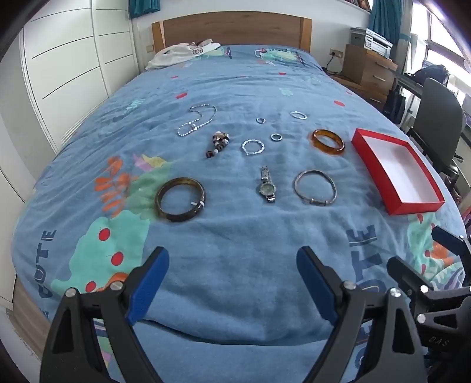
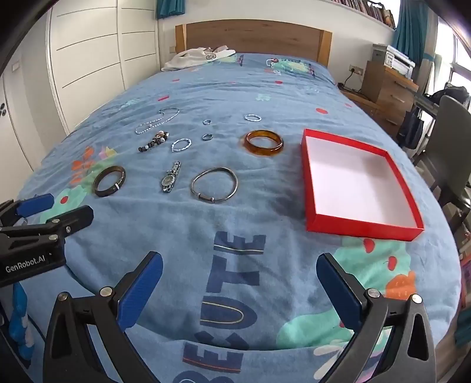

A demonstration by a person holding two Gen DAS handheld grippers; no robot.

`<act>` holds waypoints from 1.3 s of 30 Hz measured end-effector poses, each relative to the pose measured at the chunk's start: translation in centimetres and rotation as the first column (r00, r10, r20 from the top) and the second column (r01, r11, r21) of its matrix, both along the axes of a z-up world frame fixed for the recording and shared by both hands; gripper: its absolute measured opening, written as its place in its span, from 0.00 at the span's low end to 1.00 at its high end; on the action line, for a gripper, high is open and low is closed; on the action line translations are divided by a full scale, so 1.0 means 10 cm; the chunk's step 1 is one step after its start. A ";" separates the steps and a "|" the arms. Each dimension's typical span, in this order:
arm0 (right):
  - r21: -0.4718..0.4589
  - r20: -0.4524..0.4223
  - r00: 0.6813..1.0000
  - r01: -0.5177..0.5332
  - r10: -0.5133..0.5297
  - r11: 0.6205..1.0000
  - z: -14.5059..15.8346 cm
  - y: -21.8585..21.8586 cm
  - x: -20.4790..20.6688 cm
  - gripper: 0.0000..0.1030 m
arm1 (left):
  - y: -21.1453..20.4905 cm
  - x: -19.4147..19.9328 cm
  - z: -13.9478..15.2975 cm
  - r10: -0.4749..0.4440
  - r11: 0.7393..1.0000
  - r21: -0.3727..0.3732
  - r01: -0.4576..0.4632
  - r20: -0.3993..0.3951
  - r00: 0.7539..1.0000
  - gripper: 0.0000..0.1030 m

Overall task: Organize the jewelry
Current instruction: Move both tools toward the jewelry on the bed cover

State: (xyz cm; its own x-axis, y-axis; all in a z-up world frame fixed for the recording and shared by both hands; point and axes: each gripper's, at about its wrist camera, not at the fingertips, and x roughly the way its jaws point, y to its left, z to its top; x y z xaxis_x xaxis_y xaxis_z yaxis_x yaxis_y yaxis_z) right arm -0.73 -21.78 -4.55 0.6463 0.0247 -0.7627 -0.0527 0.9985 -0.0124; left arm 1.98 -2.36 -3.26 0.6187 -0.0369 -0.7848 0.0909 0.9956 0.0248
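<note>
Jewelry lies spread on a blue bedspread point(image 1: 235, 250). A dark bangle point(image 1: 180, 199), a wristwatch point(image 1: 267, 185) and a silver bangle point(image 1: 315, 187) form the near row. Farther back lie an amber bangle point(image 1: 328, 142), a beaded piece point(image 1: 218, 143), a bead chain point(image 1: 196, 120), a twisted silver bracelet point(image 1: 252, 147) and small rings point(image 1: 276, 137). A red box point(image 2: 362, 227) with a white, empty inside sits at the right. My left gripper point(image 1: 232, 265) and right gripper point(image 2: 240, 271) hover open over the bed's near end, with nothing between their fingers. In the right wrist view the left gripper point(image 2: 50, 206) shows at the left edge.
A white garment point(image 1: 182, 54) lies by the wooden headboard point(image 1: 232, 28). White wardrobe doors point(image 1: 67, 59) stand left of the bed. A wooden drawer unit point(image 1: 368, 67) and a dark chair point(image 1: 438, 117) stand to the right.
</note>
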 end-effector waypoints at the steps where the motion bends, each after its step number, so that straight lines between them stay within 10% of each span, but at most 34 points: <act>1: 0.002 0.000 1.000 -0.002 0.002 1.000 -0.01 0.00 0.01 0.99 | 0.00 0.01 0.00 -0.002 1.000 0.001 0.002 -0.003 1.000 0.86; 29: -0.006 0.039 0.999 0.037 -0.037 0.999 0.01 -0.04 0.24 0.98 | 0.33 0.24 -0.10 0.072 0.997 -0.022 -0.073 -0.047 0.996 0.86; 39: -0.019 0.016 1.000 -0.016 0.016 1.000 0.05 0.06 0.36 0.81 | 0.47 0.36 -0.08 0.103 0.994 -0.030 -0.105 -0.048 0.994 0.86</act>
State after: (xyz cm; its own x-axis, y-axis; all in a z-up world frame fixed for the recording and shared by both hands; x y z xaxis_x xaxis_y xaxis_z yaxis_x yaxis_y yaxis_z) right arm 2.89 -21.23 -4.07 0.6580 0.0206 -0.7527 -0.0681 0.9972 -0.0322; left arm 5.61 2.38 -4.06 0.5839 0.0000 -0.8118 -0.0129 0.9999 -0.0093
